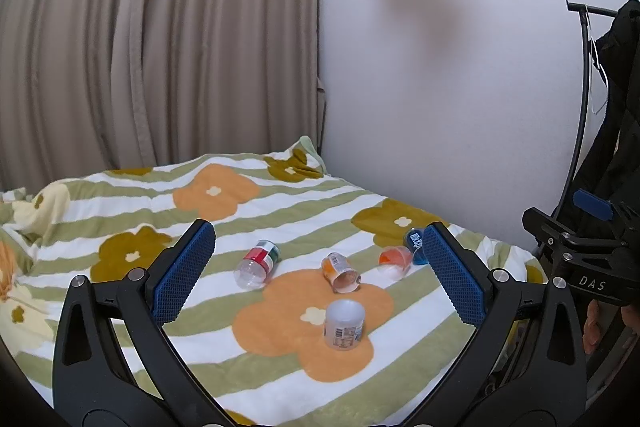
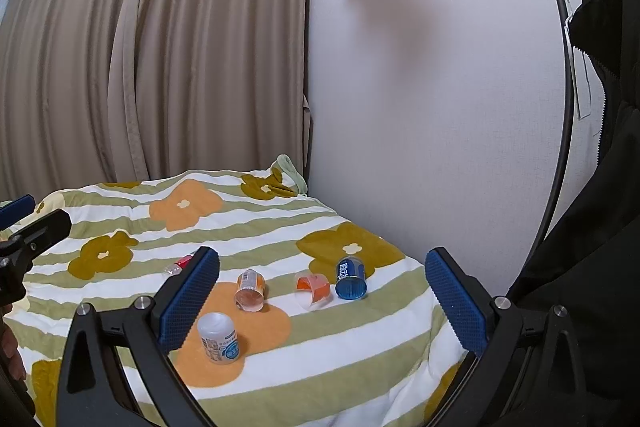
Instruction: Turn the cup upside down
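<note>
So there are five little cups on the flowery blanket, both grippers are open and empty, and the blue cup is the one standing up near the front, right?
Not quite. The one standing near the front is the white cup, resting on an orange flower of the blanket. The blue cup lies on its side farther back, as the right wrist view shows. Five cups, and both the left gripper and right gripper open and empty, is correct.

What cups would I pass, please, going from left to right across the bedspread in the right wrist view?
White cup → pale orange cup → clear cup with orange label → blue cup. The red cup is left out: the left pad of the tongs half hides it.
</note>
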